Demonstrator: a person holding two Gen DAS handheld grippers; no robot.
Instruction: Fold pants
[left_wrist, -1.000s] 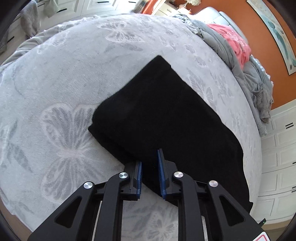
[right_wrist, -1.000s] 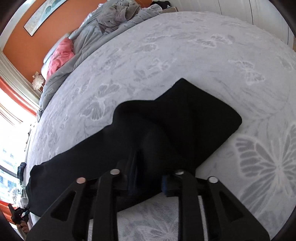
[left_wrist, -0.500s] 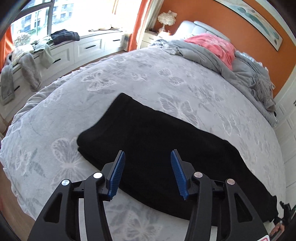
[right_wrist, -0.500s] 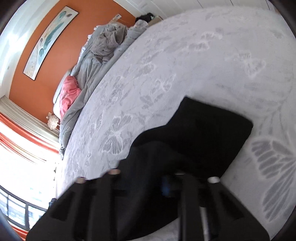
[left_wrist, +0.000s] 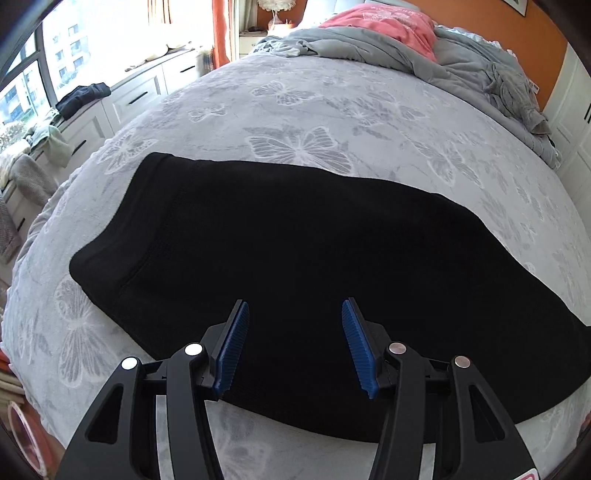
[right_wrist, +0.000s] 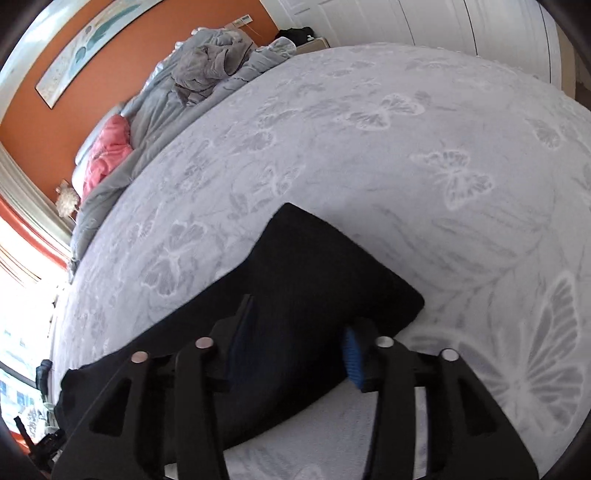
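Black pants (left_wrist: 295, 240) lie flat in a long band across the grey butterfly bedspread (left_wrist: 332, 110). My left gripper (left_wrist: 295, 332) hovers over their near edge, open, its blue pads (left_wrist: 232, 350) wide apart with nothing pinched. In the right wrist view the other end of the pants (right_wrist: 325, 266) finishes in a squared corner on the bedspread (right_wrist: 406, 166). My right gripper (right_wrist: 297, 343) is low over that end. Its jaws are opening, black cloth lies between them, and the pads do not press on it. The picture there is slightly blurred.
A crumpled grey duvet (left_wrist: 369, 44) and a pink garment (left_wrist: 388, 22) are piled at the head of the bed. White drawers (left_wrist: 129, 99) with loose clothes run under the window on the left. White wardrobe doors (right_wrist: 443, 22) stand beyond the bed's far side.
My left gripper opened wide, let go of the pants' edge and swung along the garment. The raised hump of cloth at the right gripper has dropped flat, and that gripper's jaws have spread.
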